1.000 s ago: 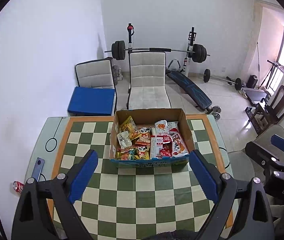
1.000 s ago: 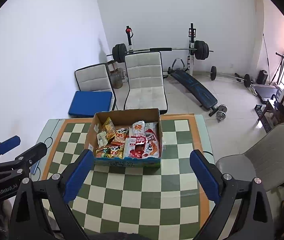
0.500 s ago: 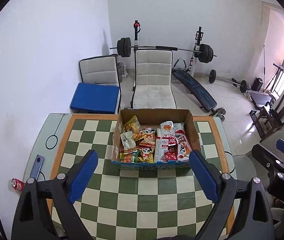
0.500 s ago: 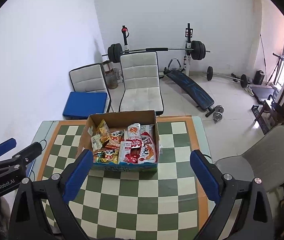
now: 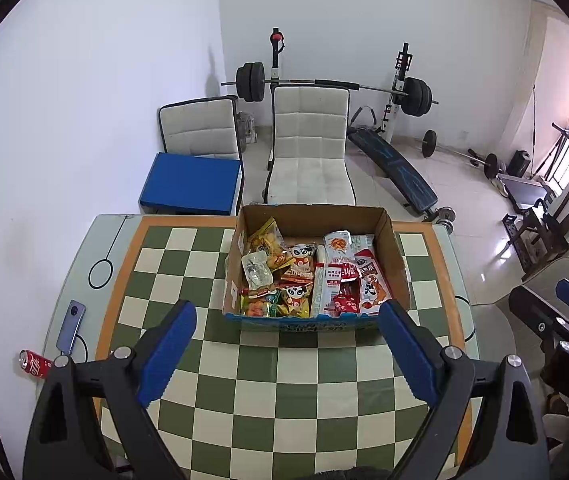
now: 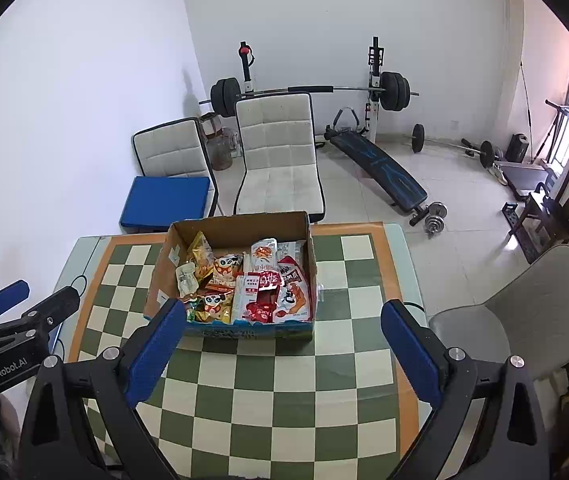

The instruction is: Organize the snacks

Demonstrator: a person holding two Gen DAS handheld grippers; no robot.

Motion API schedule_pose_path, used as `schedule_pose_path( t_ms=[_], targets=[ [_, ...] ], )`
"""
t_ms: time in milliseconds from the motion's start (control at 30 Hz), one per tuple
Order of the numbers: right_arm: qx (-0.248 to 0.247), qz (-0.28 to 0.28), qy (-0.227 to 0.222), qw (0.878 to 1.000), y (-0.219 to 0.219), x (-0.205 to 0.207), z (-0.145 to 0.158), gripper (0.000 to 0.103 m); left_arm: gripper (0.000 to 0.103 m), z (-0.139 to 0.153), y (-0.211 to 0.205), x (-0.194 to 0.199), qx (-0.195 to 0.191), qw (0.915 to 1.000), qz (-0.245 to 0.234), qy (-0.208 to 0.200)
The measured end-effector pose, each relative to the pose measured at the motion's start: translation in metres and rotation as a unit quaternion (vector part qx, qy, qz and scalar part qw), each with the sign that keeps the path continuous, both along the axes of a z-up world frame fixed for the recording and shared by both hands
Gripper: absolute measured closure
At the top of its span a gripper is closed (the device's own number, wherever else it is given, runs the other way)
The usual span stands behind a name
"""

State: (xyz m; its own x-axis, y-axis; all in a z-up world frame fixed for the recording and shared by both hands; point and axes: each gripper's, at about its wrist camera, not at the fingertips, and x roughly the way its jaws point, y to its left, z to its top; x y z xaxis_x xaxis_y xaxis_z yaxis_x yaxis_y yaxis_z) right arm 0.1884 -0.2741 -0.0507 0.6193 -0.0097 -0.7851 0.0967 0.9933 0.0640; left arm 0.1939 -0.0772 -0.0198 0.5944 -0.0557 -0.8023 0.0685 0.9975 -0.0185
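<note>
An open cardboard box (image 5: 394, 256) (image 6: 164, 264) stands at the far middle of the checkered table (image 5: 284, 364) (image 6: 324, 360). It is full of snack packets (image 5: 308, 280) (image 6: 244, 284): yellow and panda-printed ones on the left, red and white ones on the right. My left gripper (image 5: 286, 350) hangs above the near table, its blue-padded jaws wide open and empty, short of the box. My right gripper (image 6: 282, 346) is likewise open and empty, with the box just beyond its left finger (image 6: 156, 354). Each gripper shows at the edge of the other's view.
A phone (image 5: 70, 326) lies near the table's left edge, with a red soda can (image 5: 35, 364) beside it. Two white chairs (image 5: 310, 152) and a blue pad (image 5: 192, 184) stand behind the table, a grey chair (image 6: 532, 316) to the right. Gym equipment (image 6: 376, 88) lines the back wall.
Both grippers have sunk a little and drawn slightly nearer the box, which now sits lower and larger in both views. Jaws stay open.
</note>
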Motion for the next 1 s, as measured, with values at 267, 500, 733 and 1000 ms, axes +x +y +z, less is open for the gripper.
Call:
schedule_pose_path(
  t_ms=[267, 500, 733, 1000],
  targets=[
    [0.0, -0.001, 0.003, 1.0, -0.0002, 0.0007, -0.0035, 0.003, 0.01, -0.0048, -0.0013, 0.0003, 0.002, 1.0, -0.003, 0.003],
    [0.0, 0.0, 0.002, 1.0, 0.0003, 0.0014, -0.0047, 0.003, 0.01, -0.0088, 0.0006, 0.0005, 0.002, 1.0, -0.005, 0.004],
    [0.0, -0.001, 0.002, 1.0, 0.0005, 0.0014, -0.0047, 0.003, 0.01, -0.0087, 0.0003, 0.0007, 0.002, 1.0, -0.005, 0.004],
    [0.001, 0.001, 0.001, 1.0, 0.0015, 0.0012, -0.0058, 0.003, 0.01, -0.0087, -0.0003, 0.0008, 0.002, 1.0, -0.006, 0.004]
  ],
)
